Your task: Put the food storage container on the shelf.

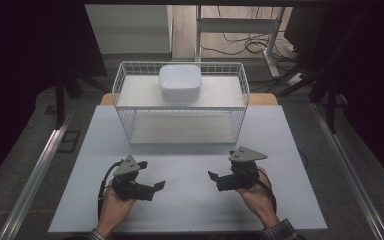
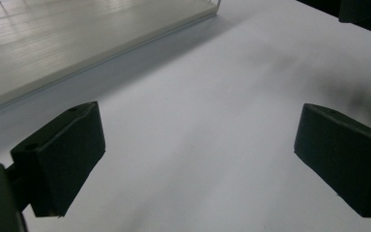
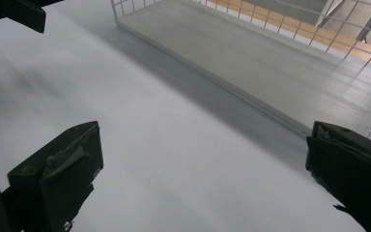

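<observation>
Left tongs point(image 1: 159, 185) and right tongs point(image 1: 211, 176) agape, white bowl point(image 1: 180, 82) atop wire rack point(image 1: 125, 80)

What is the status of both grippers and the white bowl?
Left gripper and right gripper: jaws open, empty. White square bowl atop white wire rack, untouched. Nothing between.

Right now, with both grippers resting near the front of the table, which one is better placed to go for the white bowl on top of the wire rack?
Neither clearly. The white bowl sits mid-rack, about equally far from the left gripper and right gripper. Both are open and empty.
</observation>
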{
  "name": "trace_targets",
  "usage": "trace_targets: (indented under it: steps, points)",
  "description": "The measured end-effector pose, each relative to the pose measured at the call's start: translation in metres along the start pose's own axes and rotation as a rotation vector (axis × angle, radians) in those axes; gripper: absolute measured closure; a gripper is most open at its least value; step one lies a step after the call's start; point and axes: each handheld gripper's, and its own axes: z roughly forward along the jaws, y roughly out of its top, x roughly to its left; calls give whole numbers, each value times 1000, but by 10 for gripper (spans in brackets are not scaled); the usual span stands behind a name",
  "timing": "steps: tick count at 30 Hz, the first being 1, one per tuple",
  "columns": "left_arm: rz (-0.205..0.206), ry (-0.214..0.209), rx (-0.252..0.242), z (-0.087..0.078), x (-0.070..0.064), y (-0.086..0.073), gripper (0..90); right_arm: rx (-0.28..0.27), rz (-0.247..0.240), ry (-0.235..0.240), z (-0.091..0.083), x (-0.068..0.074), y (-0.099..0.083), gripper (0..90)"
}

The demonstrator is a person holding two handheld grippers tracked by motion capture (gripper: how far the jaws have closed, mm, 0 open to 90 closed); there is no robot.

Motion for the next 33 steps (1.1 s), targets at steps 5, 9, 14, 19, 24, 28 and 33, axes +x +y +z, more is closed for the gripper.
trace_targets:
  steps: [5, 9, 14, 19, 24, 28, 33]
  points:
    - [1, 7, 11, -1, -2, -6, 38, 20, -6, 2, 1, 3, -8, 0]
    - [2, 14, 21, -2, -3, -10, 39, 33, -1, 6, 0, 5, -13, 0]
    - [5, 25, 33, -4, -4, -16, 39, 53, 4, 8, -3, 5, -21, 0]
    - [1, 34, 41, -8, -3, -21, 39, 72, 11, -1, -8, 4, -29, 0]
    - [-1, 50, 52, -15, -3, -27, 39, 68, 25, -10, -15, 2, -35, 0]
    - [2, 67, 63, -21, -3, -31, 38, 63, 35, -24, -23, 1, -38, 0]
    - [-6, 85, 61, -30, -2, -34, 38, 62, 48, -41, -32, -2, -44, 0]
